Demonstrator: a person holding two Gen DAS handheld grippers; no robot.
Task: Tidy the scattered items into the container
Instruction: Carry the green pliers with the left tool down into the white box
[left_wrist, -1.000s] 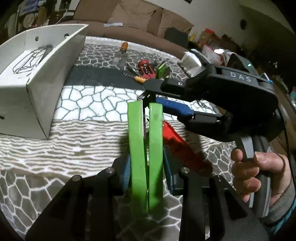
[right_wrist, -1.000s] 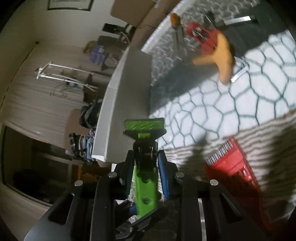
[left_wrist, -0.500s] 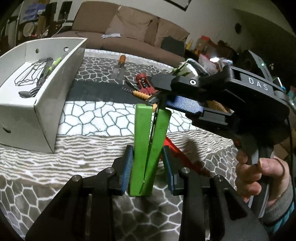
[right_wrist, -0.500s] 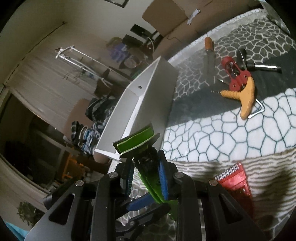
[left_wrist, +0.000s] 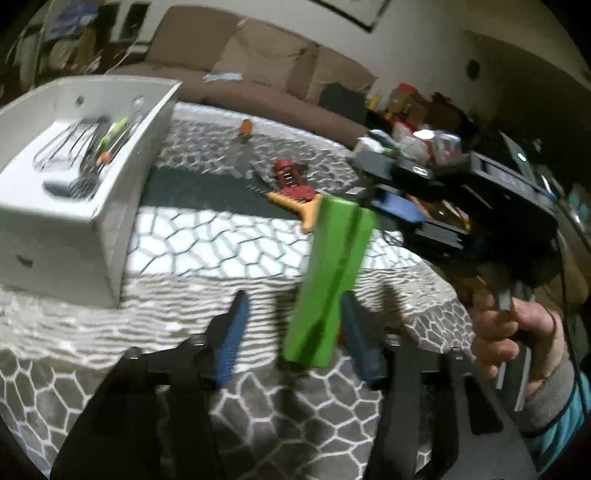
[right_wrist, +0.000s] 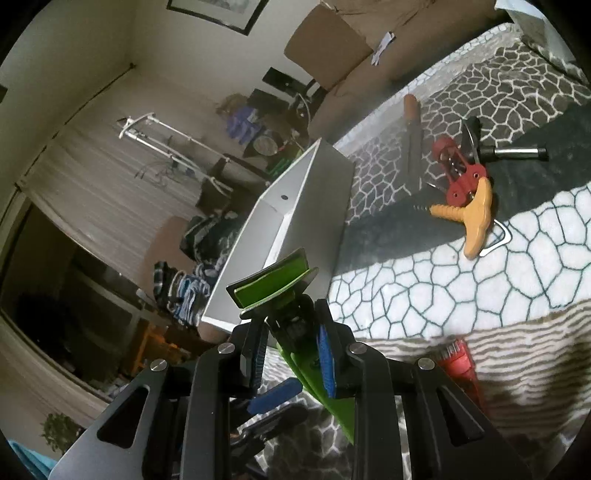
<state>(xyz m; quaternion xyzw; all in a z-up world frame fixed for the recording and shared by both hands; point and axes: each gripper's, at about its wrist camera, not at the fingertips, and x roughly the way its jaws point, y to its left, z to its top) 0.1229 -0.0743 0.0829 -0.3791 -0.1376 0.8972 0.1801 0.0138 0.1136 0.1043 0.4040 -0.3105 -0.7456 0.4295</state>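
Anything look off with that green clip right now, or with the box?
The green clip hangs tilted in mid-air: the left gripper is opening, its pads clear of the clip, while the right gripper clamps its head. The white box sits upright with utensils inside; nothing spilled.

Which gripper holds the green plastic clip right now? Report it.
The right gripper: its blue pads clamp the green plastic clip. The left gripper is opening, its pads standing clear of the clip.

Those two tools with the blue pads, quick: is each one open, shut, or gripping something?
Left tool: opening, pads off the green clip that stands between them.
Right tool: shut on the green clip's head end.
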